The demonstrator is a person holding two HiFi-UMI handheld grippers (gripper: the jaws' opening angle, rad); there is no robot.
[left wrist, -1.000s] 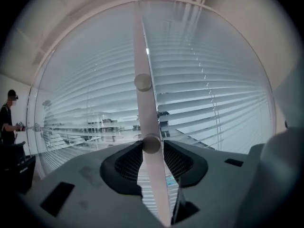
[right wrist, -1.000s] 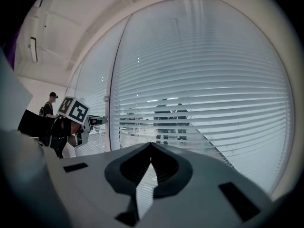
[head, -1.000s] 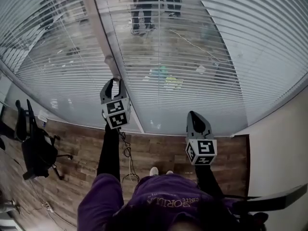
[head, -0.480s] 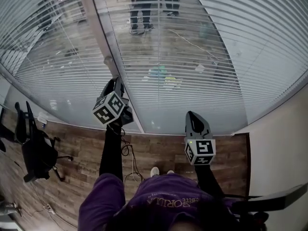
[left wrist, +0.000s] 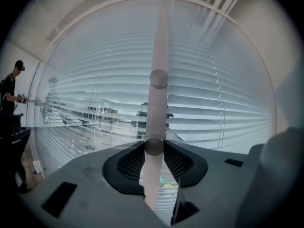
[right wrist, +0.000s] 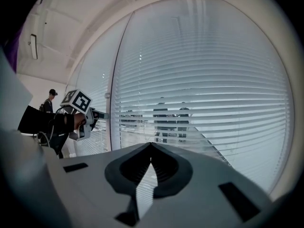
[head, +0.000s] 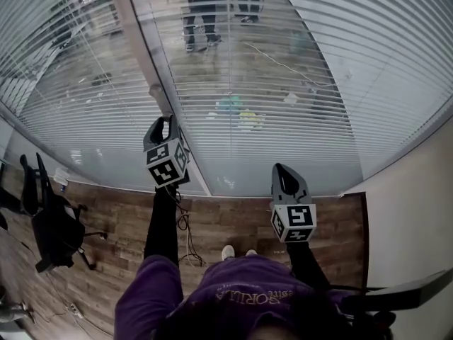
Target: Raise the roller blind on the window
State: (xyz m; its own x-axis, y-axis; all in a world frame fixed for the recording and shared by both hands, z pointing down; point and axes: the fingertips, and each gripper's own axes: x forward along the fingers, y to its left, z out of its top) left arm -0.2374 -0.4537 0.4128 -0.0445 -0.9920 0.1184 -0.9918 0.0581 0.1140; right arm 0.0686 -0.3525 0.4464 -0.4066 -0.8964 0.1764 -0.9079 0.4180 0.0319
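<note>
Since the earlier frame, my left gripper [head: 165, 123] has its marker cube rolled back toward level, at the same spot by the post [head: 134, 27]; my right gripper [head: 284, 171] is unchanged. Left jaws are clamped on the wand [left wrist: 153, 145], which hangs along the post. Right jaws are pressed together, tips touching, with nothing between them [right wrist: 151, 144]. The blind [head: 297, 69] is fully lowered over the window, directly ahead of both grippers, its slats tilted enough to see through.
</note>
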